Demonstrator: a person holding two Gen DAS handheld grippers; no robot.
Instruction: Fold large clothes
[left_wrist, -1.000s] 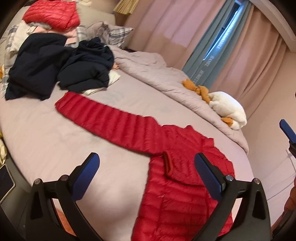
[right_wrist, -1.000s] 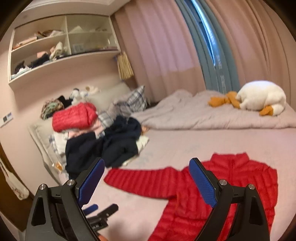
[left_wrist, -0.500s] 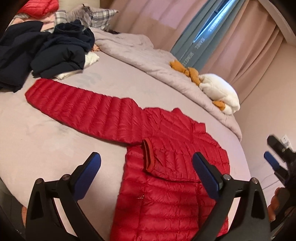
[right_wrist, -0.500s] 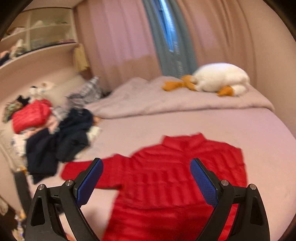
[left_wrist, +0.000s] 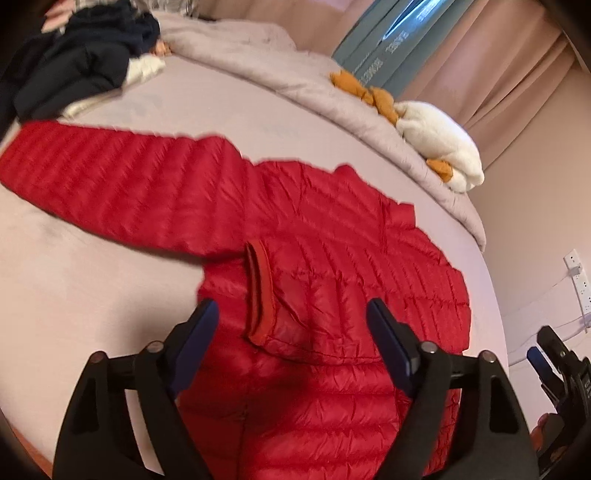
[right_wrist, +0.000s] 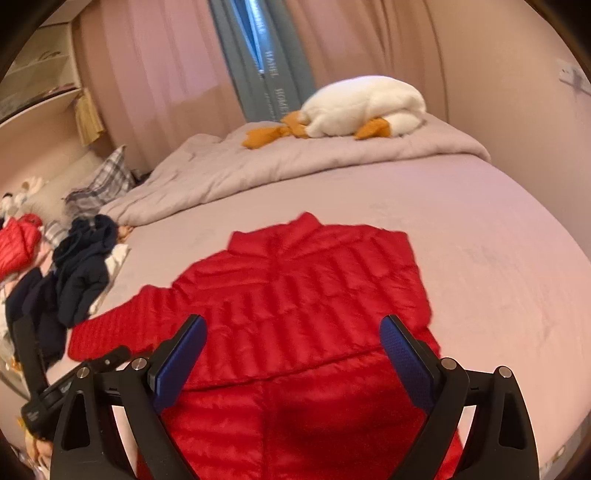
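- Your left gripper (left_wrist: 291, 325) hangs over the jacket (left_wrist: 332, 266) with its fingers (left_wrist: 199, 328) apart and closing; the folded-in cuff (left_wrist: 260, 291) shows between them, but the pads press on nothing.
- Your right gripper (right_wrist: 293, 343) is also over the jacket (right_wrist: 295, 295), fingers (right_wrist: 404, 354) spread wide, nothing gripped.
- The jacket lies flat on the bed (right_wrist: 498, 240), collar toward the far side; one sleeve (left_wrist: 110, 177) stretches out to the jacket's left, the other is folded across its body.
- Left of the jacket, past the sleeve end, sits a heap of dark clothes (right_wrist: 79, 273), with another red garment (right_wrist: 16, 240) beyond it.
- Beyond the jacket's collar a bunched duvet (right_wrist: 295, 158) runs along the bed.
- On the duvet lies a white plush (right_wrist: 362, 105) with orange parts.
- Behind it hang curtains (right_wrist: 166, 74).
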